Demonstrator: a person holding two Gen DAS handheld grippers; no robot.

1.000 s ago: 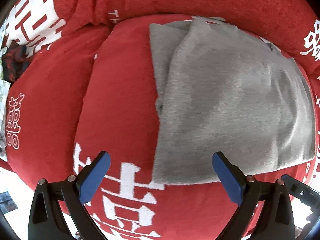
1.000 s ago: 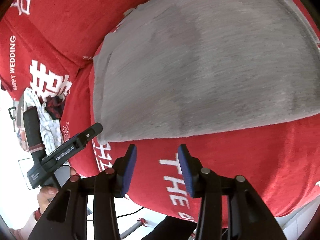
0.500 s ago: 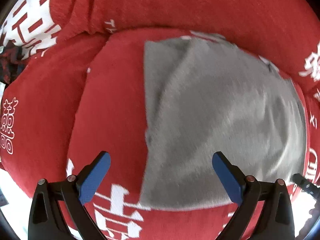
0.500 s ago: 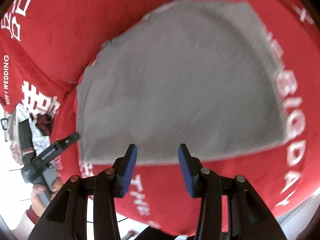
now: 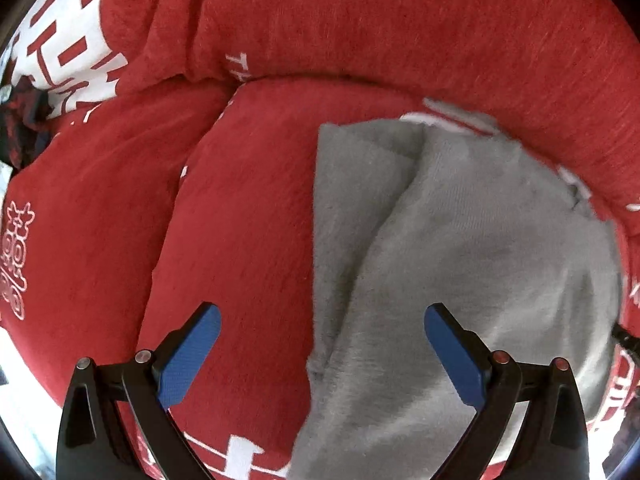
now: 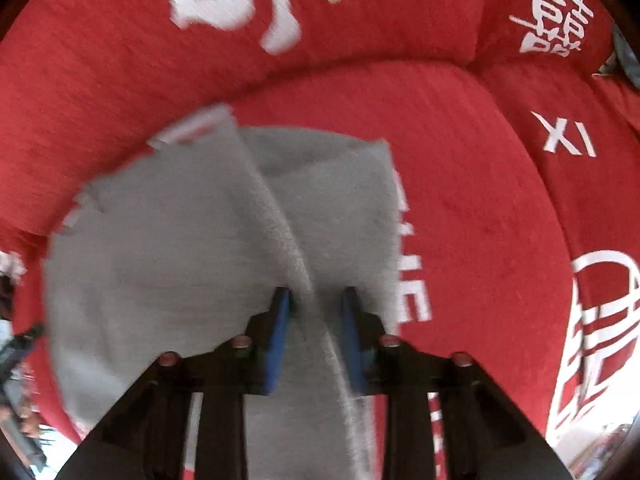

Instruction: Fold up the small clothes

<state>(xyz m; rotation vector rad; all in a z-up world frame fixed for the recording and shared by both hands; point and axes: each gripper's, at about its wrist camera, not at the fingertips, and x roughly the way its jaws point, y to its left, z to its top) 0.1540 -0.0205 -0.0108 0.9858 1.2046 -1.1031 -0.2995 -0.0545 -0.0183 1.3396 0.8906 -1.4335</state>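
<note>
A folded grey garment (image 5: 460, 264) lies flat on a red sofa seat cushion (image 5: 248, 208). My left gripper (image 5: 320, 356) is wide open above the garment's left edge, holding nothing. In the right wrist view the garment (image 6: 160, 248) has a folded ridge running toward me. My right gripper (image 6: 316, 328) hangs low over that ridge, with its blue pads (image 6: 278, 336) on either side of the fold. The jaws are partly apart with cloth between them, and the view is blurred.
The red sofa backrest (image 5: 400, 32) with white lettering rises behind the seat. A dark patterned cloth (image 5: 24, 120) sits at the far left. White characters (image 6: 560, 16) mark the cushions to the right.
The right gripper has swung over the garment and come down onto its folded edge. The left gripper has shifted left, so the garment now sits more to its right.
</note>
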